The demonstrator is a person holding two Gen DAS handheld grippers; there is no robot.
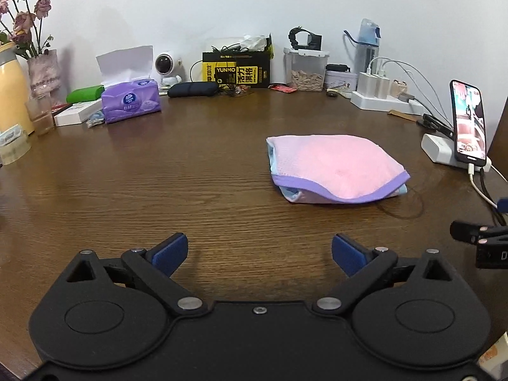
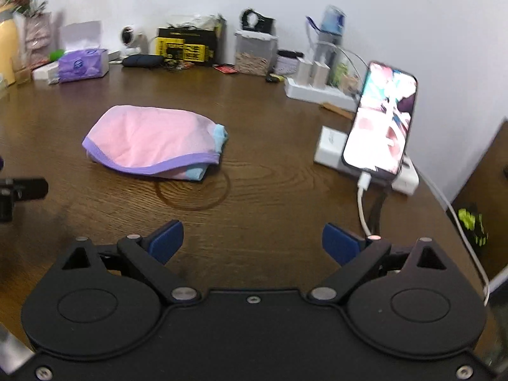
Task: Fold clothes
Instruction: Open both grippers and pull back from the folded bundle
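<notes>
Your left gripper point(image 1: 259, 254): jaws spread wide, empty, above the wooden worktop point(image 1: 158, 174). Your right gripper point(image 2: 252, 242): likewise spread, holding nothing. Folded pink garment point(image 1: 333, 166) with purple trim: lies on the worktop ahead, apart from both grippers. Phone point(image 2: 381, 120): propped upright at the right edge, screen lit, cable attached.

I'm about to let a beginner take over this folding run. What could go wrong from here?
1. The phone stands propped on a stand with a cable trailing across the table, close to the right gripper; a wide swing could snag it or tip the phone.
2. The pink garment lies loosely folded, and both grippers, left included, are open and away from it; a one-sided grab could undo the fold.
</notes>
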